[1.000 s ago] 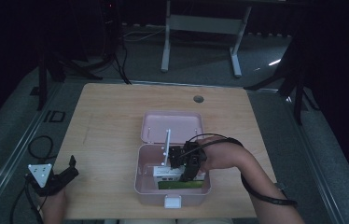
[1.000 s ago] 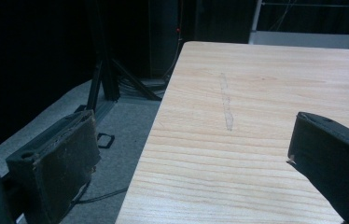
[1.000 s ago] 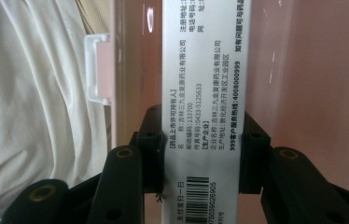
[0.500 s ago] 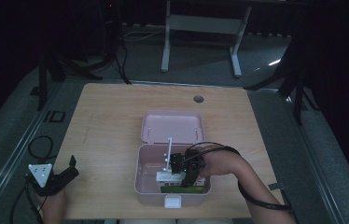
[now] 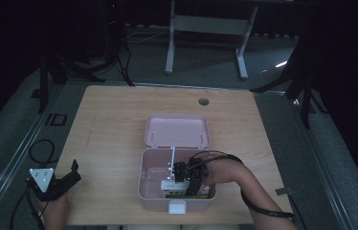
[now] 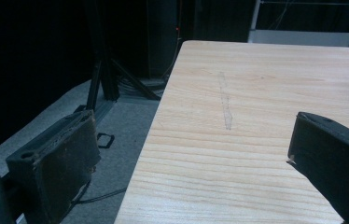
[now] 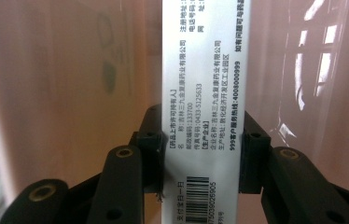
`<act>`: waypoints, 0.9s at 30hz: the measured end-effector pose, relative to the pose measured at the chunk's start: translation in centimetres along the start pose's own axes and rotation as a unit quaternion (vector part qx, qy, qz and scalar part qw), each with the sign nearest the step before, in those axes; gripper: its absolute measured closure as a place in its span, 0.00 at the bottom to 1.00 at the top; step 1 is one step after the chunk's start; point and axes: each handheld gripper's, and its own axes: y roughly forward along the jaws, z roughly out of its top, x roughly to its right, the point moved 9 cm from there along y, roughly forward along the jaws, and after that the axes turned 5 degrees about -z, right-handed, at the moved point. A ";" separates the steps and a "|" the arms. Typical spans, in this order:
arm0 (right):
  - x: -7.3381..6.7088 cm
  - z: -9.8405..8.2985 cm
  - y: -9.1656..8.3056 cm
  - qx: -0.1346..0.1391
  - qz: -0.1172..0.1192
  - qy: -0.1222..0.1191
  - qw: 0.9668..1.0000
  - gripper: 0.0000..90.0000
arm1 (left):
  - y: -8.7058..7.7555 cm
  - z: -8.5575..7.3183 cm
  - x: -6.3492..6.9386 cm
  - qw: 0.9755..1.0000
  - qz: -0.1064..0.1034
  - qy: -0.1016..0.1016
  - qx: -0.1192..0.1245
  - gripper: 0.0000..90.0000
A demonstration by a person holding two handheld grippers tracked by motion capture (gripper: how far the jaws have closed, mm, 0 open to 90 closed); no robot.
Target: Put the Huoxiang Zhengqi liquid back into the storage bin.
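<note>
Right claw: clamped on a white printed carton, barcode end nearest, held between both jaws inside the pink box. Open lid lies beyond the claw. Left claw: jaws apart, nothing between them, over the wooden surface edge, dark floor beside.

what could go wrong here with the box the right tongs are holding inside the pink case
The right tongs pinch the white printed box by its narrow sides, so it could twist or slip. The pink case is already crowded near the front wall, so the box may jam against a green item there.
</note>
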 end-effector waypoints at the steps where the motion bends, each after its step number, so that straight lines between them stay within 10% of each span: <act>1: 0.0 0.1 0.1 0.003 0.002 0.002 1.000 0.68 | 0.0 0.0 0.0 1.000 0.000 0.000 0.000 0.02; 13: -0.4 -0.5 0.7 -0.022 0.014 -0.005 1.000 0.56 | 0.0 0.0 0.0 1.000 0.000 0.000 0.000 0.02; 27: 0.0 -1.7 -5.8 0.058 -0.008 0.011 0.998 0.36 | 0.0 0.0 0.0 1.000 0.001 0.001 0.000 0.02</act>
